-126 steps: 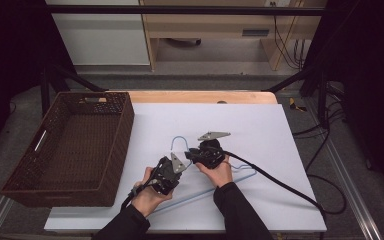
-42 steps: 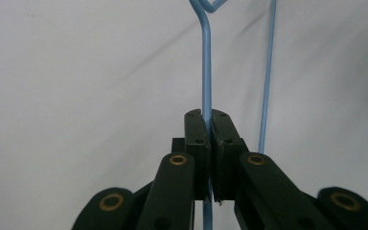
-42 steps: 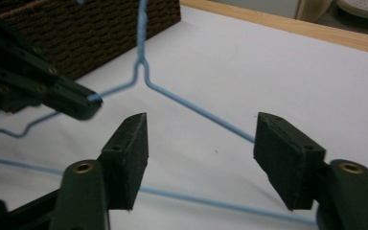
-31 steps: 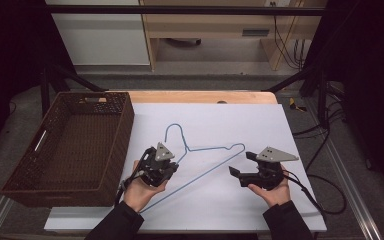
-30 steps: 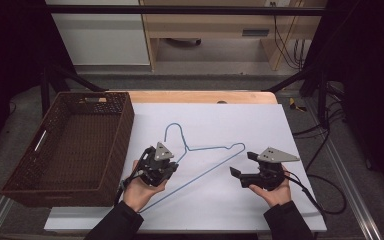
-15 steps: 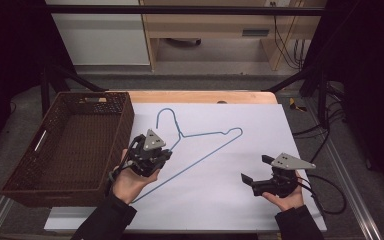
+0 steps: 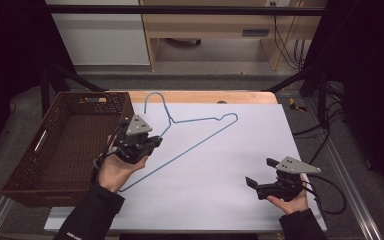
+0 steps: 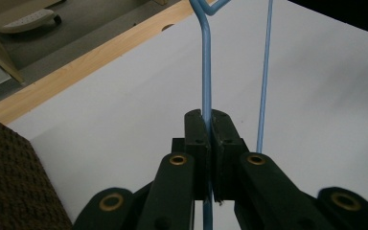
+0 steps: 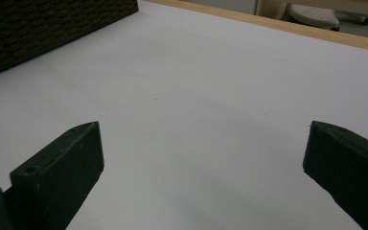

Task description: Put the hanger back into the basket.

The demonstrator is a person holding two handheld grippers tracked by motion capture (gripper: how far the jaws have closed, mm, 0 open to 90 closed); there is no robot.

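On the white table (image 7: 220, 165), seen from the high view, the left gripper (image 7: 139, 141) holds a blue wire hanger (image 7: 200, 142) by one sloping arm near the neck, lifted at that end so the hook points toward the far wooden edge — a grip that seems meant to carry it over to the brown basket (image 7: 65, 145) just beside it on the left. The right gripper (image 7: 265, 186) rests well apart near the front right corner, out of the way. In the left gripper view, the jaws are shut tight on the hanger (image 8: 206, 72), the wire running straight up between them; the basket's rim looks like the one obstacle. In the right gripper view, the jaws stand wide apart, empty, over bare table (image 9: 211, 96).
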